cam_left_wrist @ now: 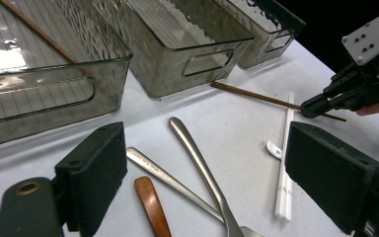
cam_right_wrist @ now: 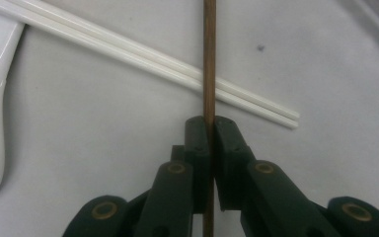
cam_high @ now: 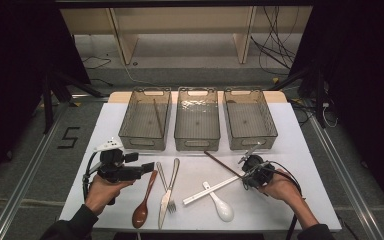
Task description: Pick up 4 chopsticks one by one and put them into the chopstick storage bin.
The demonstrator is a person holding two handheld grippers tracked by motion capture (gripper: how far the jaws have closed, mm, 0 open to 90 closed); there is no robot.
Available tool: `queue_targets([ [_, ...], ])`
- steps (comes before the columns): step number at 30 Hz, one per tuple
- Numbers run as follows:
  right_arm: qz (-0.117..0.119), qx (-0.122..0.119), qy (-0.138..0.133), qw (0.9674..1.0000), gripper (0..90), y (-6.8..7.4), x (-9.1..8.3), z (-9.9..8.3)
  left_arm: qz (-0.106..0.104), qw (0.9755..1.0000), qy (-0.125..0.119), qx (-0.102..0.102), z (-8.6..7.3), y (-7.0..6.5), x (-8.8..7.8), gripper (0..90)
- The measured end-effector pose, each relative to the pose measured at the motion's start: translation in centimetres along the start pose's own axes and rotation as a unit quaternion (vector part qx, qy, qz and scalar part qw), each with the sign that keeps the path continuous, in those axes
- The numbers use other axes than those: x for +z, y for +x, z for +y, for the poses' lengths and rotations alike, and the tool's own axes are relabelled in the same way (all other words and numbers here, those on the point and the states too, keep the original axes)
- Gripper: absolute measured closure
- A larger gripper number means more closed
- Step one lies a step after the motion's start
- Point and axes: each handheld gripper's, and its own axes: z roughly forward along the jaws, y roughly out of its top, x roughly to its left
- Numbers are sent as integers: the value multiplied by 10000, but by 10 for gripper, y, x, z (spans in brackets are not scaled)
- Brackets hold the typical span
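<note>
Jaws of the right hand-held gripper [cam_right_wrist: 210, 129] clamp a brown chopstick [cam_right_wrist: 208, 59] at centre frame, above white chopsticks [cam_right_wrist: 143, 59]. Left hand-held gripper [cam_left_wrist: 205, 173] gapes open, low in the frame.

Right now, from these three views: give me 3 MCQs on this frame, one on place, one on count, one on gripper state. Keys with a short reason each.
1. Where does the brown chopstick on the table lie?
A. across the white chopsticks
B. inside the middle bin
C. under the wooden spoon

2. How many clear bins stand in the row?
A. two
B. three
C. four

3. What is the right gripper doing?
A. open above the fork
B. shut on nothing
C. shut on the brown chopstick

Key: 1 A, the right gripper view shows it crossing the white pair. 2 B, the high view shows three. 3 C, both jaws press the stick.
</note>
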Motion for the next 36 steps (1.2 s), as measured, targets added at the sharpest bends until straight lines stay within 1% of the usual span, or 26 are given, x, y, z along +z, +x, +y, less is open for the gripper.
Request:
queue_targets([
  [4, 40, -114, 16, 9999, 865, 3, -2, -1, 1, 10000, 5, 4, 0, 1, 0, 155],
  [5, 72, -151, -5, 9999, 866, 3, -3, -1, 2, 10000, 10, 10, 0, 1, 1, 155],
  [7, 54, -189, -70, 9998, 867, 4, -6, -1, -2, 10000, 30, 28, -1, 1, 1, 155],
  [12, 105, -177, -395, 9990, 867, 6, -17, -1, -11, 10000, -7, -1, 0, 1, 1, 155],
  [14, 147, -177, -576, 9981, 867, 9, -22, 1, -25, 10000, -19, 8, 0, 0, 1, 155],
  [16, 127, -188, -728, 9971, 867, 12, -25, 2, -44, 10000, -35, 16, 0, -1, 2, 155],
  [18, 152, -205, -960, 9951, 867, 14, -30, 5, -92, 9999, -67, -53, 1, -2, 2, 155],
  [19, 171, -189, -1127, 9933, 866, 16, -33, 6, -118, 9999, -79, -75, 1, -3, 3, 155],
  [20, 188, -155, -1209, 9924, 867, 17, -35, 7, -166, 9998, -103, -98, 2, -4, 4, 155],
  [21, 183, -155, -1351, 9905, 866, 19, -38, 9, -193, 9997, -113, -104, 3, -5, 4, 156],
  [23, 152, -145, -1527, 9880, 866, 22, -42, 12, -237, 9996, -144, -57, 5, -9, 6, 155],
  [25, 165, -140, -1759, 9842, 866, 26, -45, 16, -235, 9996, -181, -30, 8, -12, 7, 156],
  [26, 163, -120, -1831, 9829, 866, 28, -47, 18, -245, 9995, -199, -6, 10, -14, 8, 156],
  [28, 180, -87, -1990, 9798, 866, 31, -49, 21, -310, 9992, -254, 7, 14, -19, 11, 156],
  [29, 195, -65, -2103, 9774, 867, 34, -50, 23, -344, 9990, -279, -10, 16, -21, 13, 156],
  [31, 206, -63, -2235, 9745, 866, 37, -52, 27, -421, 9987, -290, 4, 20, -26, 19, 156],
  [33, 271, -60, -2344, 9717, 866, 42, -52, 30, -447, 9985, -304, 35, 24, -31, 24, 157],
  [34, 288, -66, -2366, 9711, 866, 44, -52, 32, -473, 9984, -308, 42, 26, -32, 27, 157],
  [36, 316, -84, -2392, 9704, 866, 48, -51, 35, -516, 9982, -306, -13, 29, -35, 33, 157],
])
